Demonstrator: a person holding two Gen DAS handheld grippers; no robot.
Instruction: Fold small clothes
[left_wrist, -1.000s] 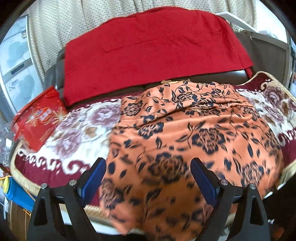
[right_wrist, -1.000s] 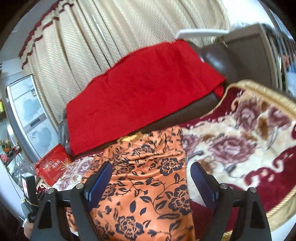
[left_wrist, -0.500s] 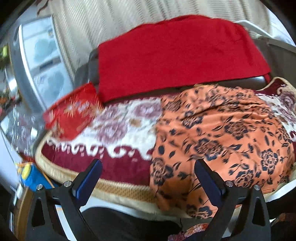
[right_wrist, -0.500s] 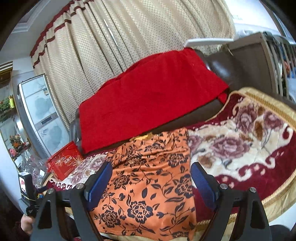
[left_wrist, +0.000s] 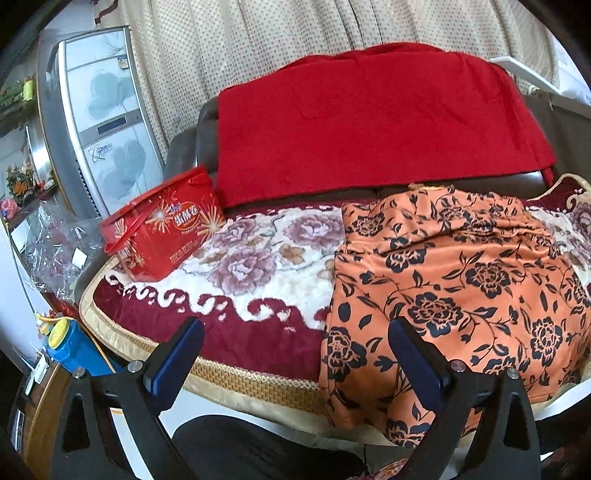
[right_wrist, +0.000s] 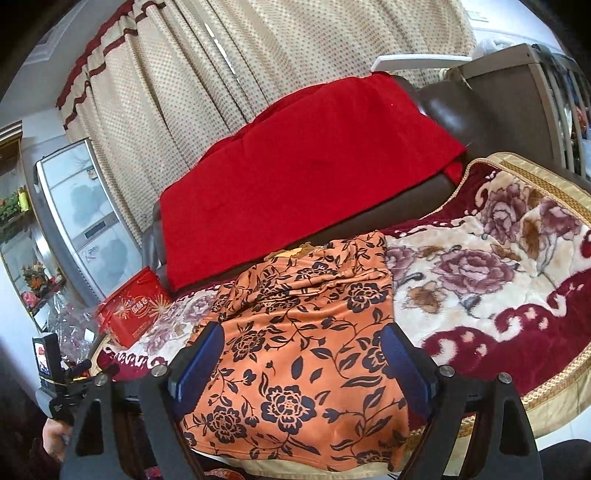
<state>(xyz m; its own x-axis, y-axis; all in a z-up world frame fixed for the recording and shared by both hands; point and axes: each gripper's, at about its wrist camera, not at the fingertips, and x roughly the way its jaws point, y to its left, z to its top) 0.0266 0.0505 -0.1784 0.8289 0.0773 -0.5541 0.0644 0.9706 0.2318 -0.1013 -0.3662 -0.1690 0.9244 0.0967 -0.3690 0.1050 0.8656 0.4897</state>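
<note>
While both grippers hang above the near edge of the sofa seat, neither touches cloth. The left gripper (left_wrist: 293, 354) has its jaws spread wide with nothing between them, over the floral blanket (left_wrist: 258, 266) just beside the orange floral garment (left_wrist: 461, 288). The right gripper (right_wrist: 303, 358) is likewise wide apart and holds nothing, hovering over the garment (right_wrist: 306, 350). The garment lies spread flat on the blanket, reaching from the sofa back to the near edge, where its hem droops over. A red gift box (left_wrist: 166, 236) stands at the blanket's left end, and a red cloth (left_wrist: 369, 122) drapes the backrest.
</note>
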